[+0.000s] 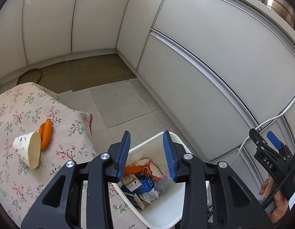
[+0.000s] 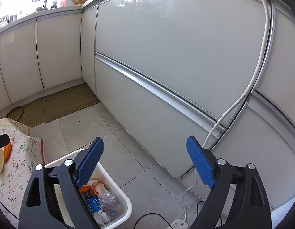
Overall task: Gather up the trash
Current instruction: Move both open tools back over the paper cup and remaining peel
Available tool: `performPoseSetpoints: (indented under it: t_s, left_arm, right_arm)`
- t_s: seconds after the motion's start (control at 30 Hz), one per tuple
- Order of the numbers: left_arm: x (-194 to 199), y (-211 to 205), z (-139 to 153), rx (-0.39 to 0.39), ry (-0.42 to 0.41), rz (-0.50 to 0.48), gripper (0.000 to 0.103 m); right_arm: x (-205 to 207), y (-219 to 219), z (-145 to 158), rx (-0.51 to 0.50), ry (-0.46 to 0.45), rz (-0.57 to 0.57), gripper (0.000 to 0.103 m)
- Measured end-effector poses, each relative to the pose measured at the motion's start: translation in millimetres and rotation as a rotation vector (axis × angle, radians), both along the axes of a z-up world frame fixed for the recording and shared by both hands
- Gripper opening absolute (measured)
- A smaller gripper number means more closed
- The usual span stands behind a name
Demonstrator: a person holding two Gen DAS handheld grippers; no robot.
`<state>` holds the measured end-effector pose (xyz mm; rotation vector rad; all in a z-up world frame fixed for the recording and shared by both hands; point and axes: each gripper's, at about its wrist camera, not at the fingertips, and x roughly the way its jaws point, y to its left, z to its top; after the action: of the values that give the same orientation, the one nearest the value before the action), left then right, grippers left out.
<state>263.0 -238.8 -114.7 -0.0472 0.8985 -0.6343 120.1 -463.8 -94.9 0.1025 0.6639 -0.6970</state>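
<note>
White trash bin (image 1: pixel 162 206) is sitting on the tiled floor just beside the cloth-covered counter (image 1: pixel 17 114), already holding a carrot piece (image 1: pixel 133 169), a blue carton (image 1: pixel 145 185), crumpled paper (image 1: pixel 150 195), clear plastic wrap and a few printed wrappers. Left gripper (image 1: pixel 146 154) is hovering over the bin mouth, jaws partly apart with nothing between them. Right gripper (image 2: pixel 145 164) is hanging over the floor beside the bin, jaws spread wide and empty. Still lying on the counter: a paper cup (image 1: pixel 29 149) tipped on its side, touching two carrot pieces (image 1: pixel 45 133). Judging the collecting as unfinished, with these as the remaining pickups. Risks: the tipped cup is looking light and round, likely rolling off the counter edge if nudged by one jaw; carrot pieces tapering, possibly slipping out of a shallow pinch; white cable (image 2: pixel 187 196) trailing on the floor near the bin, possibly snagging a gripper.
</note>
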Motion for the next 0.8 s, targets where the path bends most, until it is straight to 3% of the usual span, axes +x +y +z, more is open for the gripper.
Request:
performPoseSetpoints:
  t_s: [0.33, 0.5, 0.8]
  left_arm:
    - [25.5, 31.5, -10.3, 0.071, 0.032, 0.105, 0.073]
    - [38.7, 50.9, -20.8, 0.116, 0.056, 0.146, 0.081]
    - [60.3, 89.4, -38.5, 0.198, 0.075, 0.227, 0.083]
  right_arm:
    - [29.8, 26.4, -3.0, 0.009, 0.019, 0.036, 0.095]
    - [49.2, 48.9, -3.9, 0.017, 0.035, 0.086, 0.095]
    - [75.6, 83.6, -8.1, 0.004, 0.07, 0.162, 0.095]
